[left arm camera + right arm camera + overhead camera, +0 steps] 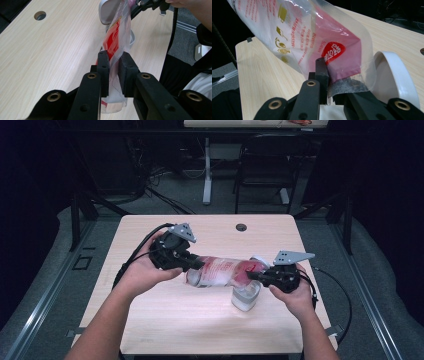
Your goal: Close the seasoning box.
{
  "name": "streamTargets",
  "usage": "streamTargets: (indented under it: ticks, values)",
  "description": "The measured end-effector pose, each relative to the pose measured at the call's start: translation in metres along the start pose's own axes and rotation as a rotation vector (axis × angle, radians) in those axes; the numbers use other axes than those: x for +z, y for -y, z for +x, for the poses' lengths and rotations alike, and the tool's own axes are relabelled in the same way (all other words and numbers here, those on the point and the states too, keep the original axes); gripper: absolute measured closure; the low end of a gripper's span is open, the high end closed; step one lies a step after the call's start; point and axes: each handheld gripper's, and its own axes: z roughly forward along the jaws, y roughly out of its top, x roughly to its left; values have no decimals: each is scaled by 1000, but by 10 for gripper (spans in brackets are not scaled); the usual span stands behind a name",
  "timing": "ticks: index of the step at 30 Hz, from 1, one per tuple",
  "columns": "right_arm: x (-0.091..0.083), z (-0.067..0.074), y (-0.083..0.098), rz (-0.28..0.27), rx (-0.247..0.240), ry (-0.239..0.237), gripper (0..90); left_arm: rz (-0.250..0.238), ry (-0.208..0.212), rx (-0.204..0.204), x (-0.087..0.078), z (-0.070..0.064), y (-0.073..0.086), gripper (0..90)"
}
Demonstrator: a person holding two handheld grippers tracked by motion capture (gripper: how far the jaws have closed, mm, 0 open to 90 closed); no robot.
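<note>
A: What does the scene show, starting nearest the person?

B: Two forearms reach in over a pale wooden table (150, 320). Between the hands a clear plastic bag (220, 270) with red print is stretched level above the table, directly over a white container (246, 297).

A: Who holds the bag?

B: Both grippers. The left gripper (192, 262) has its jaws closed on the bag's end farther from the container; in the left gripper view the film (115, 50) is pinched between the black pads. The right gripper (252, 276) clamps the opposite end, just above the container's rim (397, 72).

A: How are the hands posed?

B: The left hand (145, 270) wraps its gripper from the side, pointing toward the container. The right hand (295, 295) sits on the container's other side, pointing back at it.

A: Which step is this?

B: Likely lining up the bag over the container, to pour or fit it. Next, the end beside the rim probably needs lowering while both grips hold.

A: Anything beyond?

B: A round hole (241, 227) in the tabletop past the container.
</note>
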Motion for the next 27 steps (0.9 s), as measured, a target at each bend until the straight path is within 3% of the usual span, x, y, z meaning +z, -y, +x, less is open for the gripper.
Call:
streamTargets:
  ticks: [27]
  values:
    - [1,1,0,2,-7,16,859,-4,-2,-4,0,0,-1,804]
